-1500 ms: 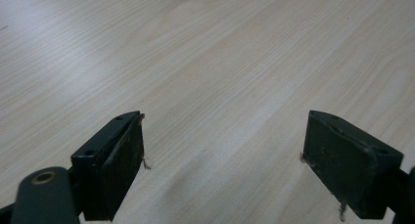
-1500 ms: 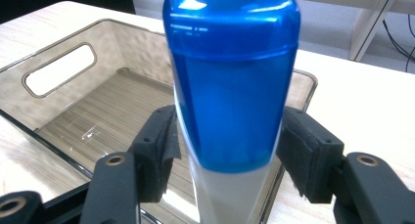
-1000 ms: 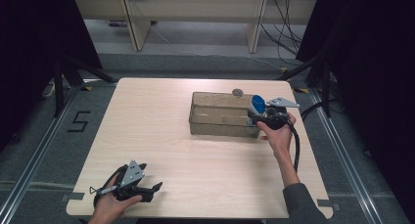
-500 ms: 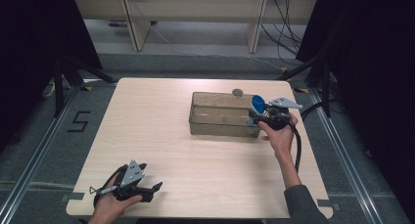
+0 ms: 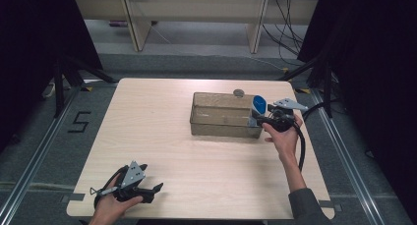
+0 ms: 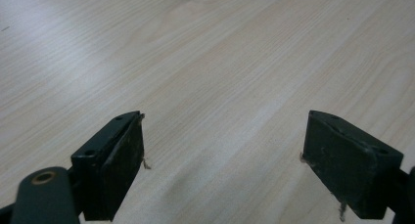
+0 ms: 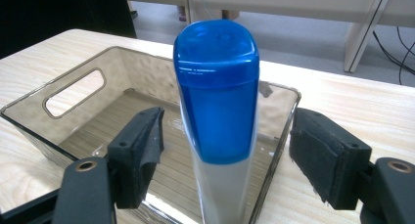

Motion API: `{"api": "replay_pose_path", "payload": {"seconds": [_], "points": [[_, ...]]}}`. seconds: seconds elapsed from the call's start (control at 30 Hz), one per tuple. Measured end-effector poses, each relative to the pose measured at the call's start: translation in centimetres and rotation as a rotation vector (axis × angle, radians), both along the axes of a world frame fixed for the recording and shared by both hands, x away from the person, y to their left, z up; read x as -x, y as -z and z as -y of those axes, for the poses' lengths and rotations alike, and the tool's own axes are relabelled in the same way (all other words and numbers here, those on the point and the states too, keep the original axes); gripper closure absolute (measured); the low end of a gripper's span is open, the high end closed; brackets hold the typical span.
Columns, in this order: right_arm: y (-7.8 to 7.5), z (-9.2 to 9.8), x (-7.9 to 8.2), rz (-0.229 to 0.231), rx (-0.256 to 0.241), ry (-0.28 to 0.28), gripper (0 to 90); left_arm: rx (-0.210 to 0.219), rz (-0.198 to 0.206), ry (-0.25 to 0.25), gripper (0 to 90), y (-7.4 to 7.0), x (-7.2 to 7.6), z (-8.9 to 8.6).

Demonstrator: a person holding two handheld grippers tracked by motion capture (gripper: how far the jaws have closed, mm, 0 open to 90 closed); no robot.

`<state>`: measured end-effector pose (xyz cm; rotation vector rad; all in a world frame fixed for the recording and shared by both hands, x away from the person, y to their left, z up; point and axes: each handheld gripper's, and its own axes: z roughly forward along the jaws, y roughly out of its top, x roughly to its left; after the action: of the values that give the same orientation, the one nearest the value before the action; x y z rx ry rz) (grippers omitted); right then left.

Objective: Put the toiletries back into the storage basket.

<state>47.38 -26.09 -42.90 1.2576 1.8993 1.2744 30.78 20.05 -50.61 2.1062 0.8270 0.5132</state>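
While most of the pale wood-grain table lies bare, with wide open room across its left half and middle, the work crowds toward its right edge. A clear, smoky plastic bin sits there, rectangular, with thin glossy walls, a cut-out handle slot in one end wall and a ribbed floor; it stands well in from the near edge and just short of the far edge, where a small round grey object lies just beyond its far wall. Against the bin's right end stands a bottle, upright, with a white body and a smooth, glossy blue cap of rounded, flattened shape.

From the right, the right gripper faces that bottle with its black jaws spread wide: the bottle rises between them, a clear gap on each side, neither pad touching it. Whether the bottle's foot is inside the bin or just outside its rim cannot be told.

Near the table's front left corner, the left gripper rests low over bare wood, jaws wide apart and empty, well apart from the bin.
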Motion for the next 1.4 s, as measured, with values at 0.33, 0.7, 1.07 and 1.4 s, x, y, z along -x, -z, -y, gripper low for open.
{"api": "replay_pose_path", "payload": {"seconds": [0.33, 0.7, 1.07, 1.4], "points": [[-0.4, 0.0, 0.4, 0.004, -0.005, -0.012, 29.8, 0.009, -0.003, -0.008, 15.1, 0.1, 0.0, 0.0], [-0.6, 0.2, 1.1, 0.008, -0.018, -0.012, 29.1, -0.005, -0.001, -0.006, 15.1, 0.0, 0.0, -0.1], [-0.4, 0.6, 2.0, 0.028, -0.005, -0.014, 29.2, 0.004, -0.003, -0.006, 15.1, 0.0, 0.1, 0.0], [-0.6, 0.8, 2.6, 0.026, -0.005, -0.015, 29.1, -0.005, 0.000, -0.012, 15.1, -0.1, 0.1, 0.0]]}}
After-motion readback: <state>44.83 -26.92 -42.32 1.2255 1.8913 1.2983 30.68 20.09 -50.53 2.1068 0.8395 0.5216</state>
